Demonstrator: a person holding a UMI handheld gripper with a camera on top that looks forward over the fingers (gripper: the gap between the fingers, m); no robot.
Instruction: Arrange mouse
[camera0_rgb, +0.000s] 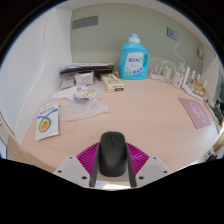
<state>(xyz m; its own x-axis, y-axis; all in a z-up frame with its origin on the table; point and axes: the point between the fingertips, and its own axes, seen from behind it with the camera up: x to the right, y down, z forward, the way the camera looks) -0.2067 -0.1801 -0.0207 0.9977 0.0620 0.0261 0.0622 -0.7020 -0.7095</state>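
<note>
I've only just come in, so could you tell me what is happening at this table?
A person is working with hand-held tongs, and a black mouse sits between the two fingers, on the pale tabletop. Whether the pads are pressing on it cannot be told. Beyond the mouse lie a yellow-printed packet and some clutter, with a blue detergent bottle standing by the wall at the back.

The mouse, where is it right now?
In the gripper view, the black mouse sits between the gripper's pink-padded fingers, over the wooden table, nearer than the white packet and the blue detergent bottle.
</note>
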